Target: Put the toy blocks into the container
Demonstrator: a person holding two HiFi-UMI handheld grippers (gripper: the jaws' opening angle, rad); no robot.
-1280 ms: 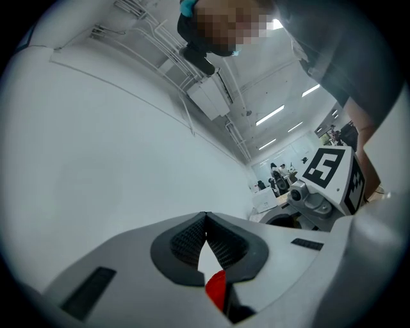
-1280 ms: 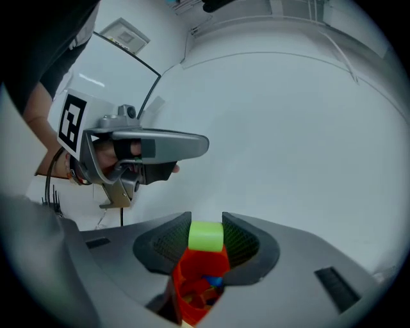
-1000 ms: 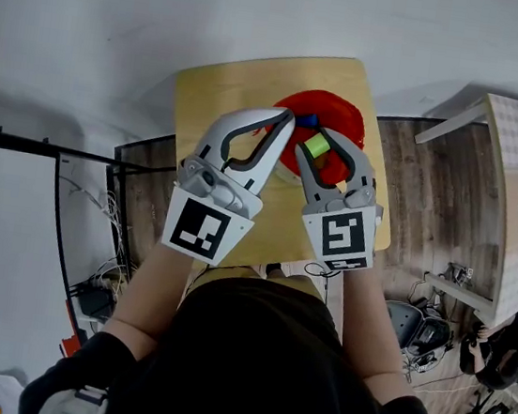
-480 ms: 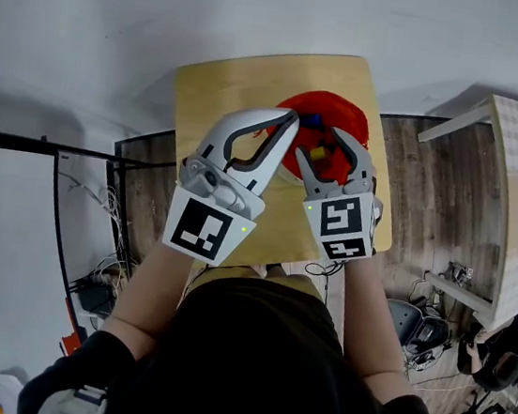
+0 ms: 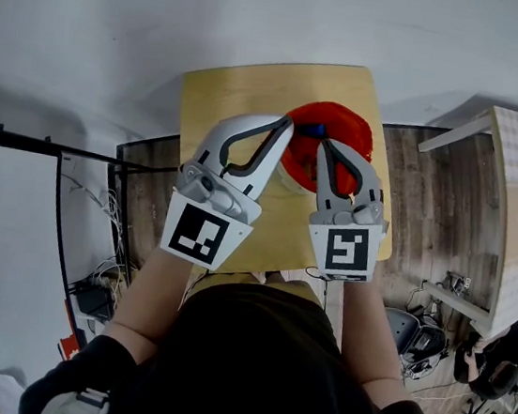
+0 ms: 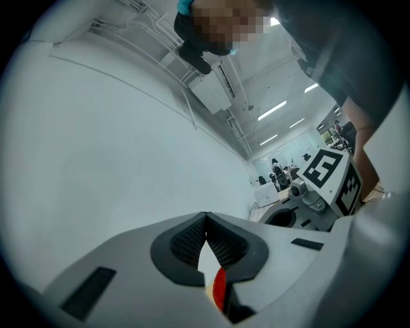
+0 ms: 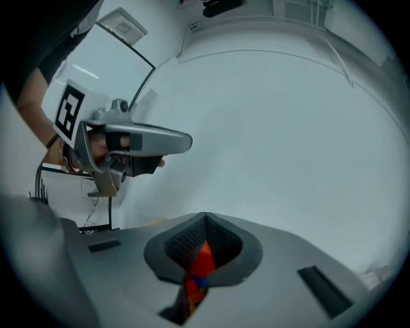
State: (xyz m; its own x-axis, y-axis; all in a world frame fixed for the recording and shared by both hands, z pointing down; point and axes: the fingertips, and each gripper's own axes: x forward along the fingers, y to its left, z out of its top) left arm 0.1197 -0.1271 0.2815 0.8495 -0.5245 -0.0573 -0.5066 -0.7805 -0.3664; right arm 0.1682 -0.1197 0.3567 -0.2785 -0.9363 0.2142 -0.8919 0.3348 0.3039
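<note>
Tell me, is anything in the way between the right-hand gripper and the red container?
Nothing visible is. The right gripper, shut and empty, already reaches the near side of the red container, with no object between them.

Smooth pale wood table [image 5: 236, 94]; glossy red plastic container [image 5: 350, 126] on it; dull wood-plank floor [image 5: 430, 205] beside the table.

- Container [image 5: 345, 125]: plain glossy red.
- Toy block [image 5: 313, 130], inside container: blue.
- Table [image 5: 246, 91], beneath container: pale yellow-tan wood with faint grain.
- Left gripper [image 5: 287, 122], at container's left rim: light grey shell, black ribbed pads, cube with black-and-white square markers.
- Floor [image 5: 430, 200], right of container: grey-brown plank pattern.
- Shirt [image 5: 248, 361], nearer the person than container: black.
</note>
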